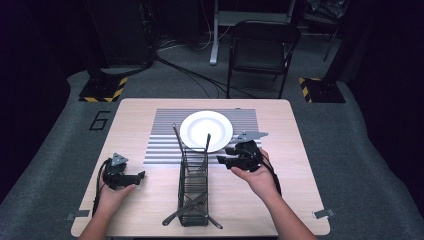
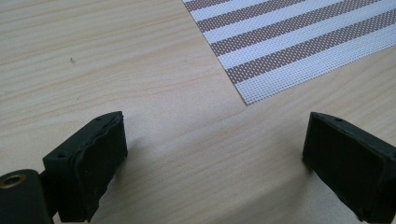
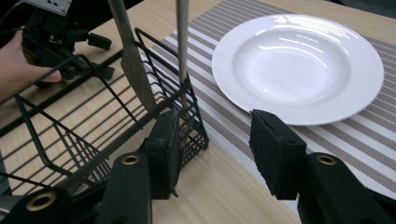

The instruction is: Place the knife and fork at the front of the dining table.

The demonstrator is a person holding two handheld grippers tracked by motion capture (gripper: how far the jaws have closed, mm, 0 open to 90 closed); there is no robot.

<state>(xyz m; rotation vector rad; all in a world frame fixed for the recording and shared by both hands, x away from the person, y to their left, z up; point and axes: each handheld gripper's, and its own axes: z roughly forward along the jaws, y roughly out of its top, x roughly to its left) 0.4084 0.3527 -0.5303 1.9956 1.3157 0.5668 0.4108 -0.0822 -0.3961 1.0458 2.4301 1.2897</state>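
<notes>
Hovering released beside the wire rack (image 3: pixel 93 126), the right gripper (image 3: pixel 215 140) has its fingers (image 3: pixel 275 149) empty, the plate (image 3: pixel 299 65) rim just beyond them. Left gripper (image 2: pixel 215 154) fingers stand released over bare counter (image 2: pixel 93 60), near the mat (image 2: pixel 299 42) corner.

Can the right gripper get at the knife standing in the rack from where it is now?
Probably yes: the right gripper is open beside the rack, and the knife sticks up above the wires with nothing between.

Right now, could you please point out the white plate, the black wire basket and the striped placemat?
white plate (image 3: pixel 299 65): right gripper view, on its shallow well.
black wire basket (image 1: pixel 193 185): high view, on its mesh floor.
striped placemat (image 2: pixel 289 46): left gripper view, on its near corner.
</notes>
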